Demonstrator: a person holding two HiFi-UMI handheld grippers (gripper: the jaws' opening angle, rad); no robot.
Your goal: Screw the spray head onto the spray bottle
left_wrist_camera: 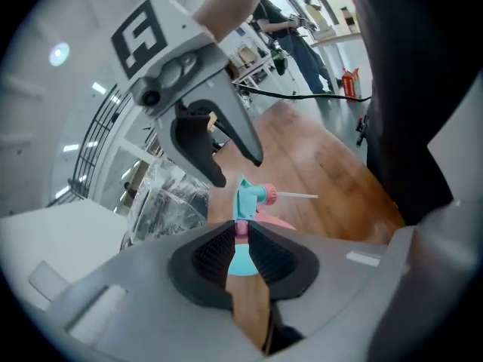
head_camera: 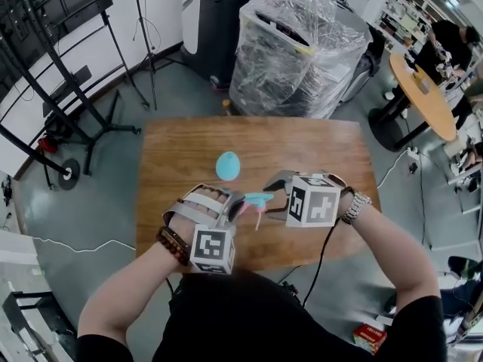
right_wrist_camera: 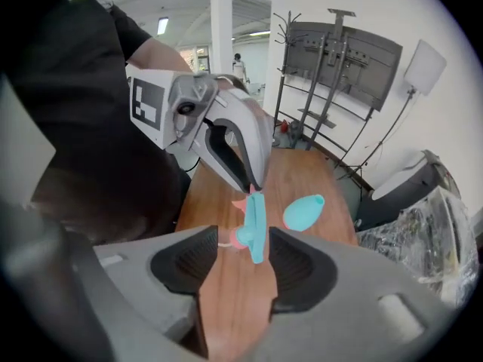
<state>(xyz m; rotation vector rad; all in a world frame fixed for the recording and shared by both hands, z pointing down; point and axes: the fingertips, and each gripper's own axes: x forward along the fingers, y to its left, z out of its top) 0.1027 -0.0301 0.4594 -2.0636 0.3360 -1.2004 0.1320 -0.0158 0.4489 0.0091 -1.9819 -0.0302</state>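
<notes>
Here the left tool (left_wrist_camera: pixel 241 236) is clamping its jaws shut on the teal-and-pink spray head (left_wrist_camera: pixel 245 198), holding it in the air above the wooden surface (head_camera: pixel 302 149). The right tool (right_wrist_camera: pixel 245 259) is facing it from the opposite side with its jaws standing apart. The spray head is sitting between them without being pressed. The teal spray bottle (head_camera: pixel 228 166) is lying on the surface just beyond both tools, touching neither.
</notes>
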